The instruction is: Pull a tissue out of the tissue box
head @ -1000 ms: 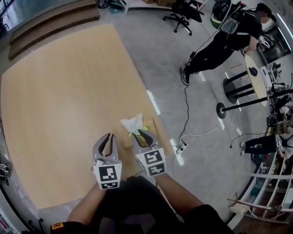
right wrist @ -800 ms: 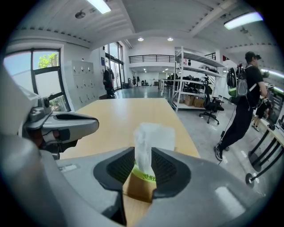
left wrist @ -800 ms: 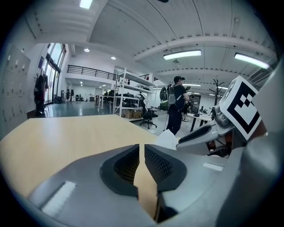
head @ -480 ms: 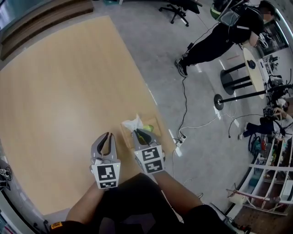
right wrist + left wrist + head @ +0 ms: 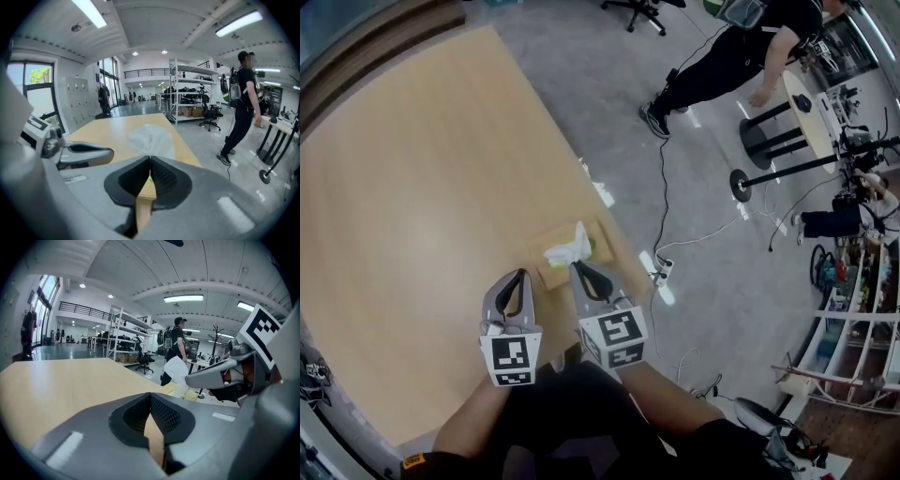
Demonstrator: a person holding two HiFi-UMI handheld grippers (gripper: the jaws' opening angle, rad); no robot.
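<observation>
Right hand-held gripper (image 5: 575,268) seemingly pinches tissue (image 5: 568,246); left hand-held gripper (image 5: 520,276) clenched shut.

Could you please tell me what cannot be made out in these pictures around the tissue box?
- Tissue box: the right gripper view hides nearly all of it behind the gripper's own body; in the head view it is too small to read any print.
- Tissue: its lower edge is hidden behind the shut tips of the right gripper, so whether it is pinched is unclear.
- Standing person: cut off by the head view's top edge.
</observation>
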